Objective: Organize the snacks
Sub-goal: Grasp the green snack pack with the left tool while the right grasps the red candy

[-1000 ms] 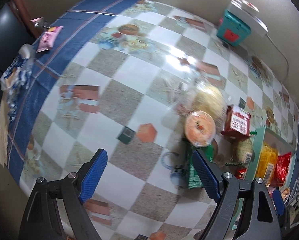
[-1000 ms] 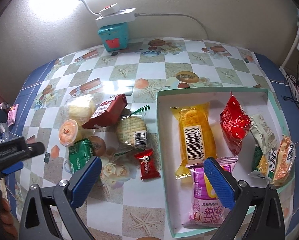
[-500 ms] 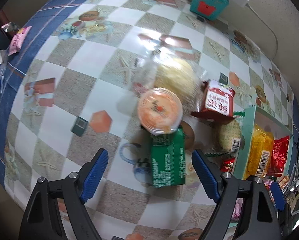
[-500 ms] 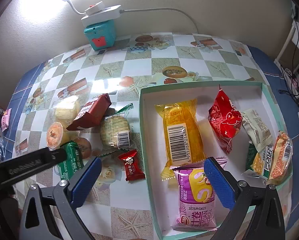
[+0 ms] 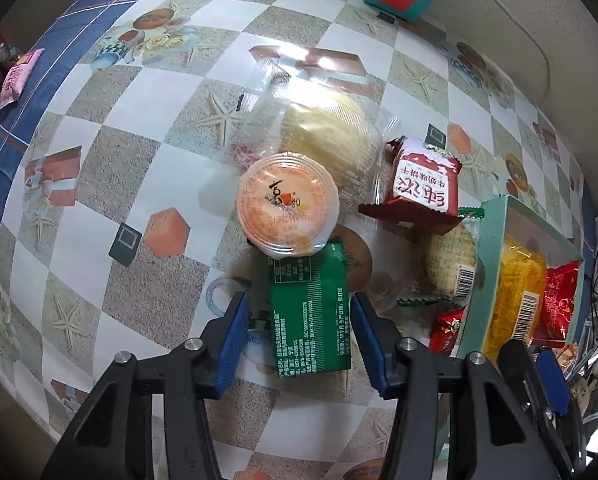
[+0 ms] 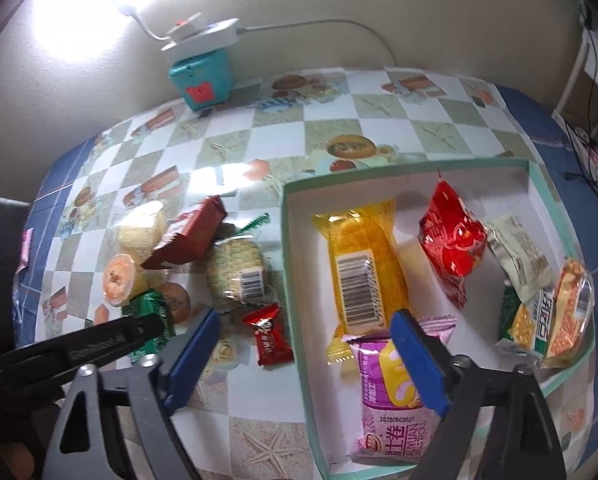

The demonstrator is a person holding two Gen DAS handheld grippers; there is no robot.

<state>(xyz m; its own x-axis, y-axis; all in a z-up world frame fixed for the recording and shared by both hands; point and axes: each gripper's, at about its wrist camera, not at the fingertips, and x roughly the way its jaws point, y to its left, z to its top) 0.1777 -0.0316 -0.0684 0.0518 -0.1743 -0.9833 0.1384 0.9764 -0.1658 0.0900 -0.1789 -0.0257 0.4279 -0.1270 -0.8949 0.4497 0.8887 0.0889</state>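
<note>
A green packet (image 5: 307, 308) lies flat on the checkered tablecloth, its far end under an orange jelly cup (image 5: 287, 208). My left gripper (image 5: 299, 298) points straight down over it, jaws closing, the packet between the blue pads with a slim gap still showing on the left side. Beside it lie a red-brown packet (image 5: 419, 184), a clear-wrapped yellow cake (image 5: 327, 136), a rice cracker (image 6: 237, 276) and a small red candy (image 6: 269, 334). My right gripper (image 6: 305, 316) hovers over the teal box's left wall (image 6: 295, 264), jaws closing on nothing. The box holds yellow (image 6: 363, 264), red (image 6: 451, 240) and pink (image 6: 391, 396) packets.
A teal device (image 6: 201, 76) with a white power strip and cable stands at the back by the wall. A pink packet (image 5: 17, 76) lies at the table's left edge. More packets crowd the box's right end (image 6: 547, 308).
My left gripper travelled across to the snack pile, sank over the green packet, and its jaws narrowed around it. The right gripper's jaws narrowed a little; that hand barely moved.
</note>
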